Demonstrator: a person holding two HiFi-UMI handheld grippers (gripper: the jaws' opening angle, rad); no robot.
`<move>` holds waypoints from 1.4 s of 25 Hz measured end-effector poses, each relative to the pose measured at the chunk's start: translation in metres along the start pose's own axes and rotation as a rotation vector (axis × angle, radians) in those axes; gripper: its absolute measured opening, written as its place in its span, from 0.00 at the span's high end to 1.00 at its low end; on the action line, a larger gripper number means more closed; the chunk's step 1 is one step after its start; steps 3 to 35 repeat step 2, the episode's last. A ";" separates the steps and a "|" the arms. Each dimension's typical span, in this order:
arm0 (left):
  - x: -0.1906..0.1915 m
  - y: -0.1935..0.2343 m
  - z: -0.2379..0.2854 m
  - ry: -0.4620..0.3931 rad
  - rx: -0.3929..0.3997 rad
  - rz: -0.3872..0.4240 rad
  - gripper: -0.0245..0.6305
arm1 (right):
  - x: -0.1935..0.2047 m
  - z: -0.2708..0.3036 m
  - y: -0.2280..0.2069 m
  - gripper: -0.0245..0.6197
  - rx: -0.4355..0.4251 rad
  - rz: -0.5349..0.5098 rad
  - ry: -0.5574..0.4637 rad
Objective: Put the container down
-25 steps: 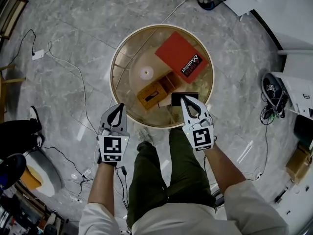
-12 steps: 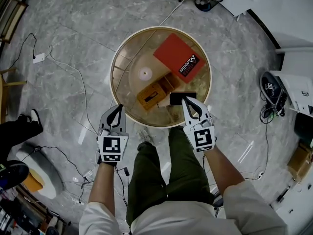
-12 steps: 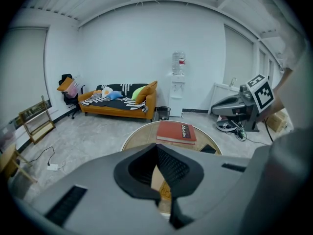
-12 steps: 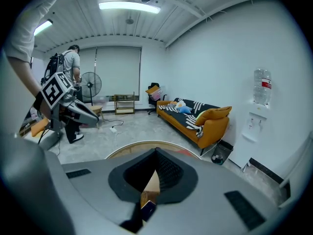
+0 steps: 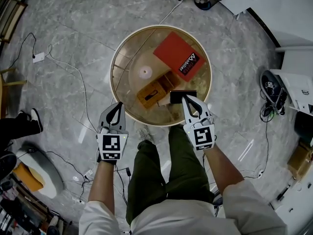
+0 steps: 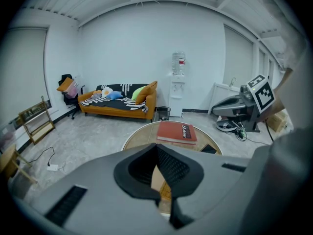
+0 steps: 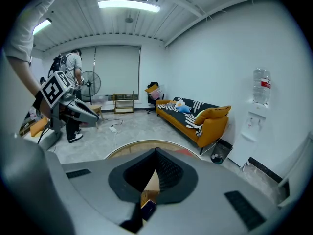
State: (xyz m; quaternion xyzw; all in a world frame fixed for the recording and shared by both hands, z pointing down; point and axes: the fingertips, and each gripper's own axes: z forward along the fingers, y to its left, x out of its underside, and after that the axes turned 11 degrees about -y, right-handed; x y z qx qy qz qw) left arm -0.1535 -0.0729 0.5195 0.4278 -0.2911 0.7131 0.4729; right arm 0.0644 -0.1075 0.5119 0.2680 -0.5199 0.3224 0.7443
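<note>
**Grippers barely shifted, container on counter**

Left gripper point(image 5: 119, 106) hovers off the round counter's point(image 5: 128, 45) edge, fingers together. Right gripper point(image 5: 186, 99), fingers also together, hangs over a black slab point(image 5: 176, 97). Brown container point(image 5: 150, 94) sits just beside it on the counter.

Head view: light is bright, even and diffuse, with no hard shadows around the round table point(image 5: 113, 67). The polished floor point(image 5: 73, 28) left and right of the table carries pale sheen patches. Barrel distortion is strong, and straight edges far from the table bow toward the frame corners.

Right gripper view: a ceiling light strip point(image 7: 128, 4) high above the table is clipped to white.

Left gripper view: the walls behind the table are evenly lit, with a cool cast.

I note black vignetted corners in both gripper views. The left gripper point(image 6: 157, 150) and right gripper point(image 7: 156, 153), nearer the lens than the table, look soft. The room beyond the table stays sharp.
</note>
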 end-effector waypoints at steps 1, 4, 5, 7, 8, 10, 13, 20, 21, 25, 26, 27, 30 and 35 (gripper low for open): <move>0.001 0.001 0.001 0.001 -0.001 0.000 0.95 | 0.001 0.001 0.001 0.93 0.000 0.000 0.001; 0.001 0.001 0.001 0.001 -0.001 0.001 0.95 | 0.001 0.002 0.001 0.93 -0.001 0.001 0.002; 0.001 0.001 0.001 0.001 -0.001 0.001 0.95 | 0.001 0.002 0.001 0.93 -0.001 0.001 0.002; 0.001 0.001 0.001 0.001 -0.001 0.001 0.95 | 0.001 0.002 0.001 0.93 -0.001 0.001 0.002; 0.001 0.001 0.001 0.001 -0.001 0.001 0.95 | 0.001 0.002 0.001 0.93 -0.001 0.001 0.002; 0.001 0.001 0.001 0.001 -0.001 0.001 0.95 | 0.001 0.002 0.001 0.93 -0.001 0.001 0.002; 0.001 0.001 0.001 0.001 -0.001 0.001 0.95 | 0.001 0.002 0.001 0.93 -0.001 0.001 0.002; 0.001 0.001 0.001 0.001 -0.001 0.001 0.95 | 0.001 0.002 0.001 0.93 -0.001 0.001 0.002; 0.001 0.001 0.001 0.001 -0.001 0.001 0.95 | 0.001 0.002 0.001 0.93 -0.001 0.001 0.002; 0.001 0.001 0.001 0.001 -0.001 0.001 0.95 | 0.001 0.002 0.001 0.93 -0.001 0.001 0.002; 0.001 0.001 0.001 0.001 -0.001 0.001 0.95 | 0.001 0.002 0.001 0.93 -0.001 0.001 0.002; 0.001 0.001 0.001 0.001 -0.001 0.001 0.95 | 0.001 0.002 0.001 0.93 -0.001 0.001 0.002; 0.001 0.001 0.001 0.001 -0.001 0.001 0.95 | 0.001 0.002 0.001 0.93 -0.001 0.001 0.002; 0.001 0.001 0.001 0.001 -0.001 0.001 0.95 | 0.001 0.002 0.001 0.93 -0.001 0.001 0.002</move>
